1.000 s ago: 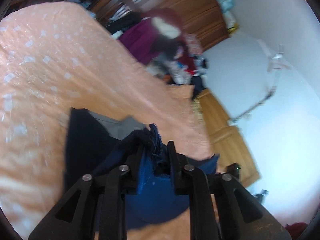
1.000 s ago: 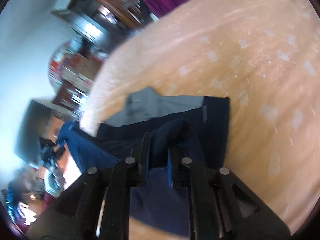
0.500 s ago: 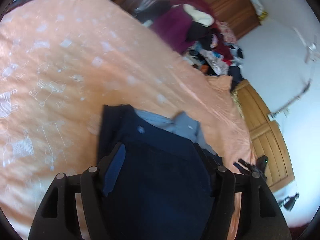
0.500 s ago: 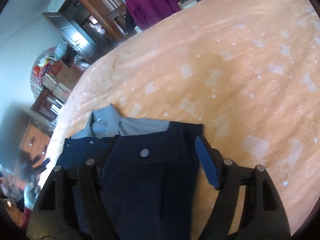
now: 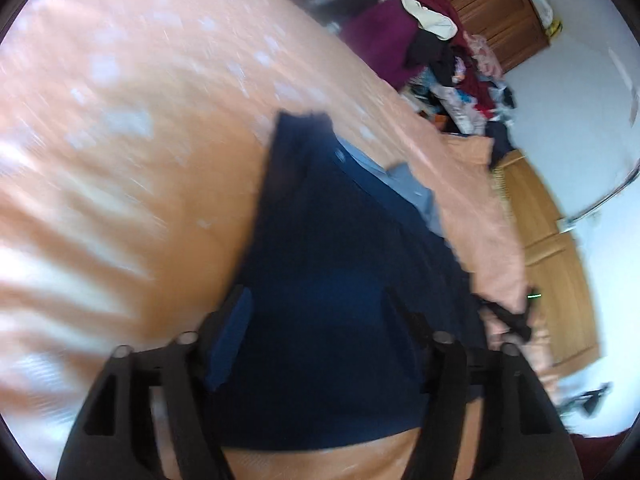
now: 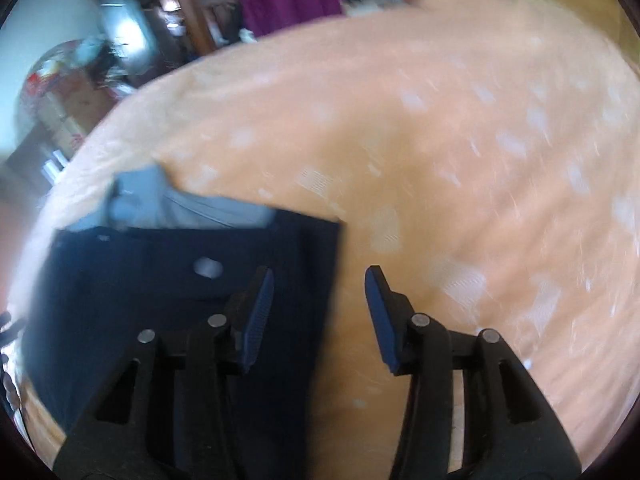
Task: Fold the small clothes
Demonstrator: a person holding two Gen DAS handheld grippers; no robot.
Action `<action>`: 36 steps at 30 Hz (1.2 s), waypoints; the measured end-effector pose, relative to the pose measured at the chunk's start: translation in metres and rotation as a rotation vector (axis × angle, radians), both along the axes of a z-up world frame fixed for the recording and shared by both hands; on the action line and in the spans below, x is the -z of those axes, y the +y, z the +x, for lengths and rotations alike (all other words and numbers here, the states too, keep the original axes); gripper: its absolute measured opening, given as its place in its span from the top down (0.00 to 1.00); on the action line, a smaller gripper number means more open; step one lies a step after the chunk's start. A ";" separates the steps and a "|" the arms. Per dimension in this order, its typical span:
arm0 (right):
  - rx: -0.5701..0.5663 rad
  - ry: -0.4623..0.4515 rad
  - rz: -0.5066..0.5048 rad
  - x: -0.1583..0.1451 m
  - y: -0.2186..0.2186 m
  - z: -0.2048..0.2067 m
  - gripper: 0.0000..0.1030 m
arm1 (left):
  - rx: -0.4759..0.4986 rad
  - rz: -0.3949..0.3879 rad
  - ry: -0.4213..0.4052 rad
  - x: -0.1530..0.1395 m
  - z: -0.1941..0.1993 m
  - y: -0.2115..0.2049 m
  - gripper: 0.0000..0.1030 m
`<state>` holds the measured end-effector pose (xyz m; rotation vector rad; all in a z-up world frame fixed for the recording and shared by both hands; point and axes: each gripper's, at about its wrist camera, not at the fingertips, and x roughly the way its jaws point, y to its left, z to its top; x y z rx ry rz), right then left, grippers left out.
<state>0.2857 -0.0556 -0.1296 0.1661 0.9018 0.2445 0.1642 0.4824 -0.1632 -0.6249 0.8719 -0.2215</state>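
Left gripper (image 5: 316,312): jaws spread wide, empty, over navy garment (image 5: 328,248).
Right gripper (image 6: 319,292): jaws spread, empty, straddling garment's edge on orange bedspread (image 6: 460,168).

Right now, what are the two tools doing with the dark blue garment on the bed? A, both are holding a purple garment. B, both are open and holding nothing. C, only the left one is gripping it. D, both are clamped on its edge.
B: the left tool and the right tool both stand with jaws spread, and the dark blue garment lies flat on the orange bedspread, free of both.
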 end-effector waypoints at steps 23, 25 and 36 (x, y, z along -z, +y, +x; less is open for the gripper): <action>-0.429 0.119 0.371 0.006 0.256 -0.168 0.97 | 0.153 -0.053 -0.064 -0.004 -0.021 -0.040 0.11; -0.420 0.177 0.360 0.023 0.276 -0.163 1.00 | 0.123 -0.029 0.002 0.016 -0.017 -0.030 0.15; -0.158 0.212 0.261 0.045 0.066 -0.177 1.00 | 0.130 -0.005 -0.018 0.035 -0.030 -0.025 0.30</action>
